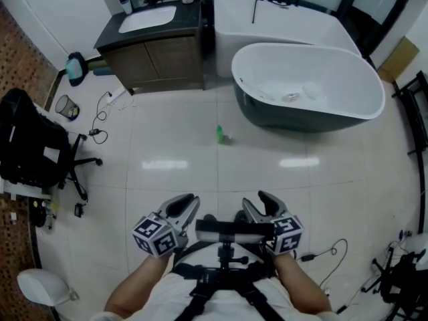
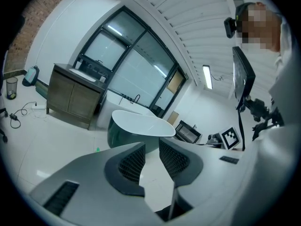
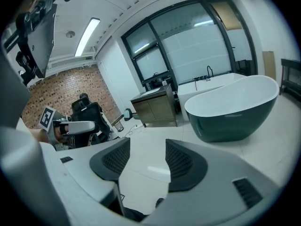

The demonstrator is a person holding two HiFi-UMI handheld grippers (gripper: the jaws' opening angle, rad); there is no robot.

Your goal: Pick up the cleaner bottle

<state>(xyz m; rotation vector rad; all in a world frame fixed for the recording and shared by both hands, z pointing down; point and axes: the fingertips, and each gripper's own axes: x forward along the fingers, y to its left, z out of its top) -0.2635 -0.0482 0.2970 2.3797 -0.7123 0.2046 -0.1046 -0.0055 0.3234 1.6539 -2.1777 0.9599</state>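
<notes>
The cleaner bottle (image 1: 220, 135) is small and green. It stands upright on the pale tiled floor, just in front of the bathtub. It also shows as a tiny green speck (image 2: 98, 149) in the left gripper view, left of the jaws. I cannot find it in the right gripper view. Both grippers are held close to the person's body, well short of the bottle. My left gripper (image 1: 190, 200) (image 2: 151, 147) has a narrow gap between its pads and holds nothing. My right gripper (image 1: 261, 198) (image 3: 147, 147) stands wider open and is empty too.
A white and dark freestanding bathtub (image 1: 307, 85) stands behind the bottle to the right, and a wooden vanity cabinet (image 1: 157, 52) to its left. A black office chair (image 1: 33, 146), a wire bin (image 1: 67, 105) and floor cables (image 1: 100, 116) lie at the left. Another cable (image 1: 328, 253) is at the lower right.
</notes>
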